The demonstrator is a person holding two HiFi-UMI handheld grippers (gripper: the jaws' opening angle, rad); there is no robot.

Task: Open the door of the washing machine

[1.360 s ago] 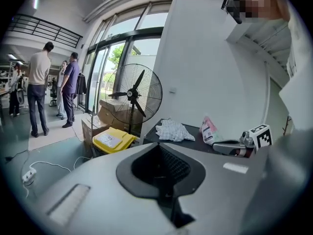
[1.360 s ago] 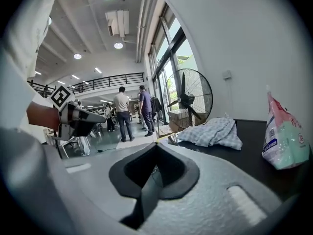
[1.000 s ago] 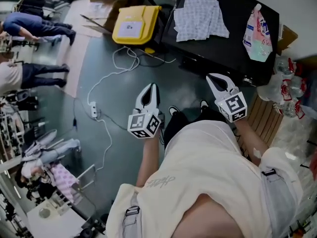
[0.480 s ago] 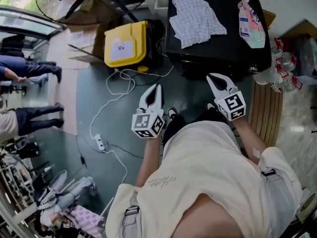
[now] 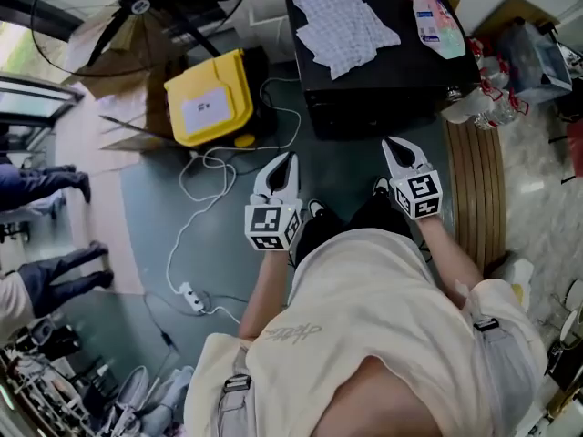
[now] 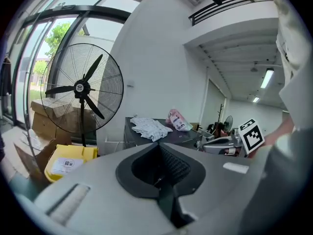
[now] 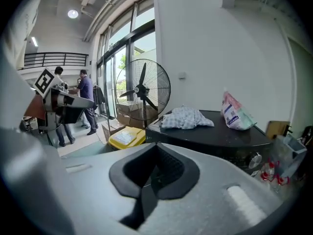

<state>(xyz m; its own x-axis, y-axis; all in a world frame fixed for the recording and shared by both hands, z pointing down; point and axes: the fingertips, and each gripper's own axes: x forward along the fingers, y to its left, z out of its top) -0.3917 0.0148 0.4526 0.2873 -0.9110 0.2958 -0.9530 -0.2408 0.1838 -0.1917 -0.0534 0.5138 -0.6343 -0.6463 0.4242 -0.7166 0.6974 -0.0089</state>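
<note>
The washing machine (image 5: 401, 80) has slid from the upper right to the top centre of the head view, with a checked cloth (image 5: 342, 21) on its lid. Just below, clear of it, the left gripper (image 5: 288, 160) and the right gripper (image 5: 392, 144) point toward it, both with jaws closed and empty. A yellow case (image 5: 208, 103) lies to its left.

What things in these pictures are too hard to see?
- Washing machine door: head view shows mostly its top; in the right gripper view the right hand-held gripper covers the front.
- Pouch print: too small, every view.
- Fan: cut off by head view's top edge.
</note>
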